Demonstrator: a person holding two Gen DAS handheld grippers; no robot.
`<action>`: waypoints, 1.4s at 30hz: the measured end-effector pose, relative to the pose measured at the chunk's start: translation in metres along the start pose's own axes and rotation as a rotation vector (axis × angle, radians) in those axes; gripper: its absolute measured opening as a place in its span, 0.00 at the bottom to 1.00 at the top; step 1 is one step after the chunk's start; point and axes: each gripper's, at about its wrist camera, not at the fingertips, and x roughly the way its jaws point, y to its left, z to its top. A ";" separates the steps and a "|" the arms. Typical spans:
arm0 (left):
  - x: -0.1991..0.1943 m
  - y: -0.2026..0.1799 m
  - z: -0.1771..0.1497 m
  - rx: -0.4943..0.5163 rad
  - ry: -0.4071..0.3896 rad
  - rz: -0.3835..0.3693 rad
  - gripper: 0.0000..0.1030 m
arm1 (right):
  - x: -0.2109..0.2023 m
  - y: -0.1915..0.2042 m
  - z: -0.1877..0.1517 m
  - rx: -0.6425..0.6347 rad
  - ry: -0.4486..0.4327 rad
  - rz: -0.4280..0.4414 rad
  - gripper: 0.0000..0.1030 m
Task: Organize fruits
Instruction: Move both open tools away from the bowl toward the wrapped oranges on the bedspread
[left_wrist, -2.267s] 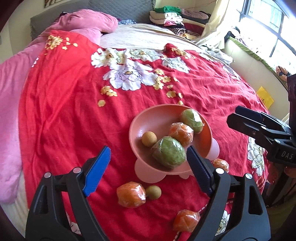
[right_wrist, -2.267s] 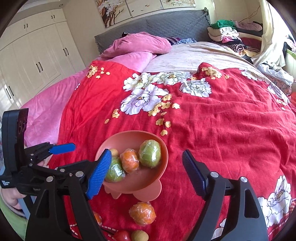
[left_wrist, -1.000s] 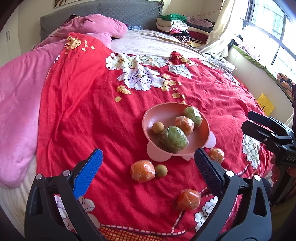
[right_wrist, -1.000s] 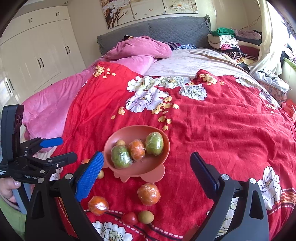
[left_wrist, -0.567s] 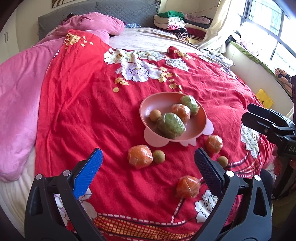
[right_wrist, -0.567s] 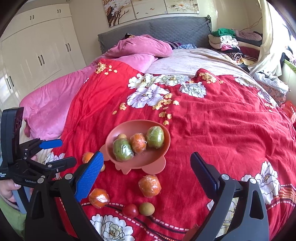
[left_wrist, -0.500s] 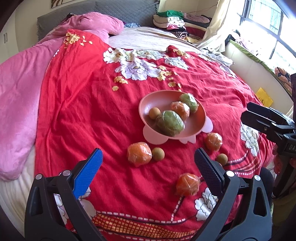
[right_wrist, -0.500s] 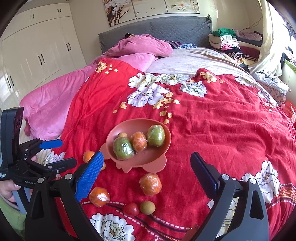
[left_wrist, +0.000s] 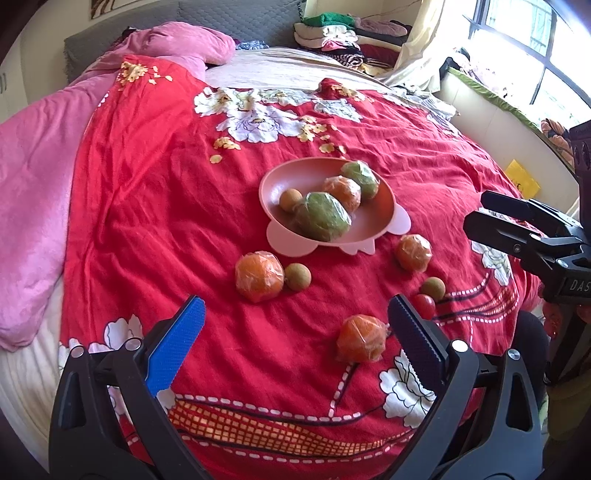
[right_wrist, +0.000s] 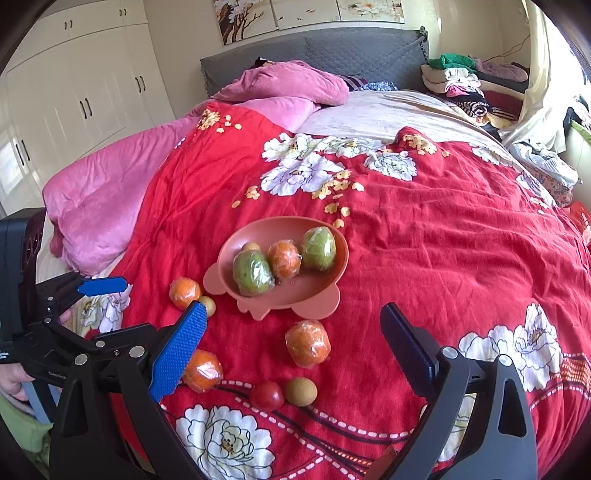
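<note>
Fruits are split between the shallow pink plastic bowl (right_wrist: 280, 291), which sits mid-bed on the red flowered quilt (right_wrist: 424, 236) holding two film-wrapped green ones, a wrapped orange and a small brown one, and the quilt's near edge, where three wrapped oranges, two small brown fruits and a red cherry tomato (right_wrist: 266, 395) lie loose. Your left gripper (left_wrist: 295, 332) and right gripper (right_wrist: 291, 332) both hang spread wide and empty. I'd take the plastic-wrapped orange (right_wrist: 307, 343) nearest the right gripper: come straight down, close gently, since the film looks slippery and the bedding soft. The bowl's small brown fruit is half hidden behind the green one, and I can't identify the brown fruits.
</note>
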 end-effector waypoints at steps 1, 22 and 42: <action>0.000 -0.001 -0.001 0.003 0.001 -0.001 0.90 | 0.000 0.000 -0.002 -0.001 0.003 0.000 0.92; 0.013 -0.027 -0.022 0.058 0.054 -0.019 0.90 | 0.006 -0.009 -0.029 0.010 0.050 -0.005 0.92; 0.036 -0.046 -0.034 0.113 0.105 -0.032 0.89 | 0.019 -0.012 -0.041 0.000 0.083 -0.004 0.92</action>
